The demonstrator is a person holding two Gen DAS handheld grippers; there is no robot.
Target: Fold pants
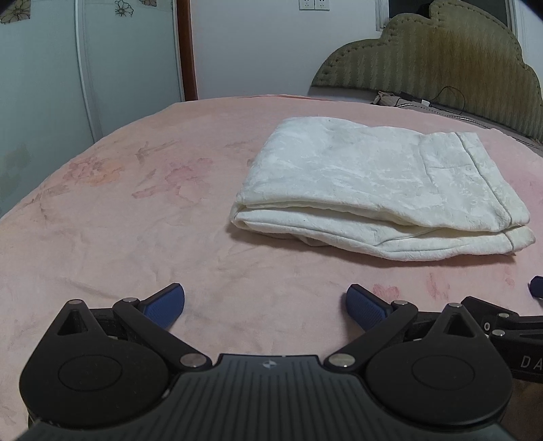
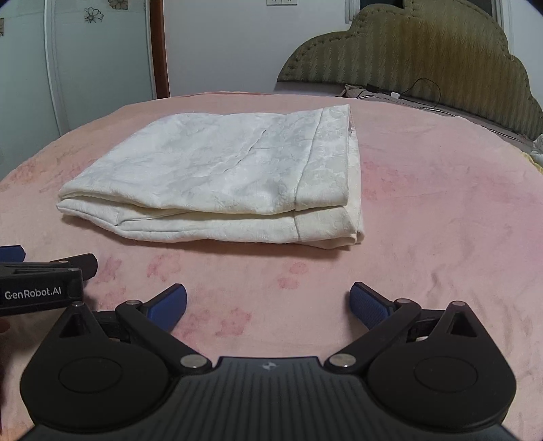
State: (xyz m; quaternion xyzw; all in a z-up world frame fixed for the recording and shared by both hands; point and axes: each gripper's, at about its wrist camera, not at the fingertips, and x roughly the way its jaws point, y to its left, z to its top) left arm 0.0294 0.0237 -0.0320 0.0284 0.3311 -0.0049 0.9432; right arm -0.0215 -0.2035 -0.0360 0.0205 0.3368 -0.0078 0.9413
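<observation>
Pink floral plush bedspread | folded cream-white textured pants | left gripper, right gripper: jaws wide, empty, short of pants | folding apparently complete; next: tidy edges if needed

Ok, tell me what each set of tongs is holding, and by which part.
Nothing. The left tongs and right tongs are both open, short of the folded pants on the bed.

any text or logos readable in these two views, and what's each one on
"GenRobot.AI": white print on the side of the left gripper, seen at the left edge of the right wrist view.
"DA": white letters, cut off by the frame edge, on the body of the right gripper, seen in the left wrist view.
A small emblem, no letters, sits on each camera housing.
Nothing readable on the folded white pants, the pink bedcover or the wall sockets.
</observation>
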